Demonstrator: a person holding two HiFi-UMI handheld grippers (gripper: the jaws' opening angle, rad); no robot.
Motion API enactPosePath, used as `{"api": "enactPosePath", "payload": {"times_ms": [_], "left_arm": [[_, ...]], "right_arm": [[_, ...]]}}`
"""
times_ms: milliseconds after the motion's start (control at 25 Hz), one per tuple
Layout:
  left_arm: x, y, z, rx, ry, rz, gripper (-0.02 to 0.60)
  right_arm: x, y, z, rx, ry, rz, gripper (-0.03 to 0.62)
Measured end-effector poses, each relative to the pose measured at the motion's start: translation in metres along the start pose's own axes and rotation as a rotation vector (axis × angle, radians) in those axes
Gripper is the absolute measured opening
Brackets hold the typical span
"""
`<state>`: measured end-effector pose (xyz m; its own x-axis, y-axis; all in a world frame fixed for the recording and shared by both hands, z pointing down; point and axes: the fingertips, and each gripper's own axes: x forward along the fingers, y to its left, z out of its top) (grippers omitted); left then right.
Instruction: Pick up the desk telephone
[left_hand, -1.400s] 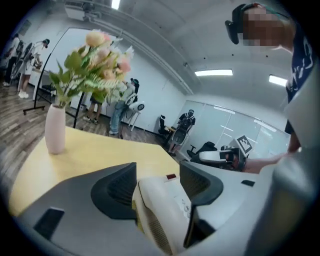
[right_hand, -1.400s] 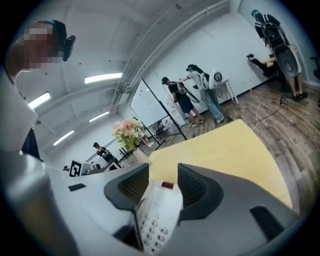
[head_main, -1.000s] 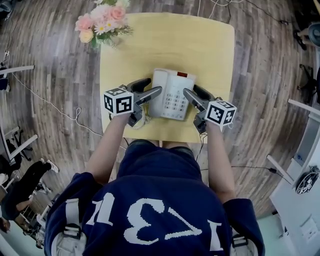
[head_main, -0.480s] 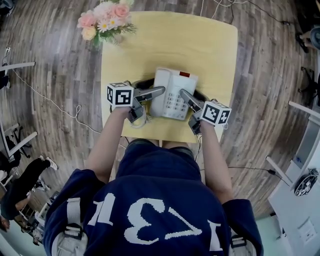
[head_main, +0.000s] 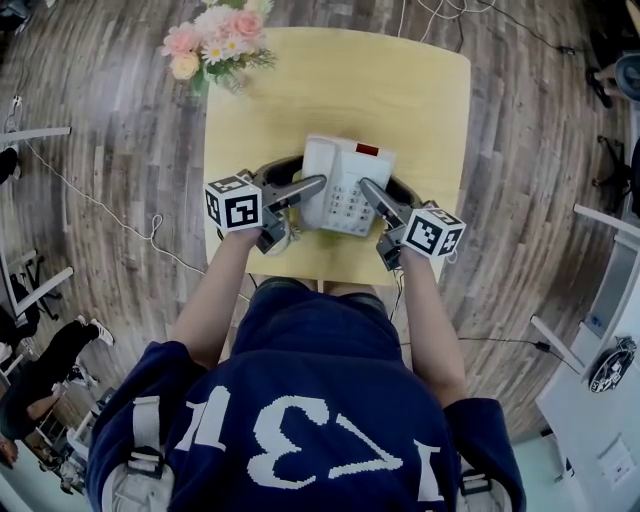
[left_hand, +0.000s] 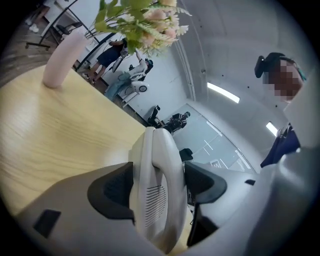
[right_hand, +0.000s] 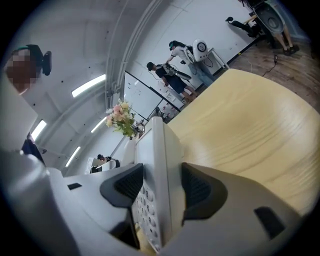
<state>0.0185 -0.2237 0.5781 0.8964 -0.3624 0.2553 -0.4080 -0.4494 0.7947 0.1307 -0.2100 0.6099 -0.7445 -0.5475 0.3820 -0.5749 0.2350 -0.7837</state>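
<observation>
The white desk telephone (head_main: 345, 185) is at the near middle of the yellow table (head_main: 420, 90), its handset along its left side and its keypad on the right. My left gripper (head_main: 298, 182) comes in from the left. In the left gripper view the handset (left_hand: 157, 170) stands between the dark pads (left_hand: 117, 189), which press on both sides while the jaws are closing slightly. My right gripper (head_main: 385, 195) holds the phone's right edge. In the right gripper view the keypad edge (right_hand: 157, 165) is clamped between its pads (right_hand: 197, 189).
A bunch of pink and white flowers (head_main: 215, 40) in a pale vase (left_hand: 62, 60) stands at the table's far left corner. The phone's coiled cord (head_main: 275, 240) lies near the front edge under the left gripper. Cables run across the wooden floor (head_main: 110, 215).
Both grippers keep their hold on the telephone. The hands and the phone have shifted only slightly, a touch upward in the head view.
</observation>
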Motion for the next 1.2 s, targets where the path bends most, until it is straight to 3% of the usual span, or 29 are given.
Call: {"api": "enactPosePath", "payload": {"times_ms": [200,560,840,1200], "left_arm": [[-0.009,-0.034,0.046,0.111,-0.07,-0.009,0.321],[-0.024,-0.114,0.126,0.331,-0.205,-0.064,0.316],[-0.04,-0.169,0.155,0.477,-0.261,-0.103,0.314],[-0.058,-0.196,0.163,0.539,-0.302,-0.11,0.314]], "right_arm": [[-0.007,0.034,0.039,-0.06,-0.087,0.053,0.247],[-0.038,0.111,0.126,-0.273,-0.245,0.143,0.245],[-0.066,0.16,0.156,-0.401,-0.326,0.189,0.245],[-0.079,0.191,0.165,-0.499,-0.357,0.209,0.244]]}}
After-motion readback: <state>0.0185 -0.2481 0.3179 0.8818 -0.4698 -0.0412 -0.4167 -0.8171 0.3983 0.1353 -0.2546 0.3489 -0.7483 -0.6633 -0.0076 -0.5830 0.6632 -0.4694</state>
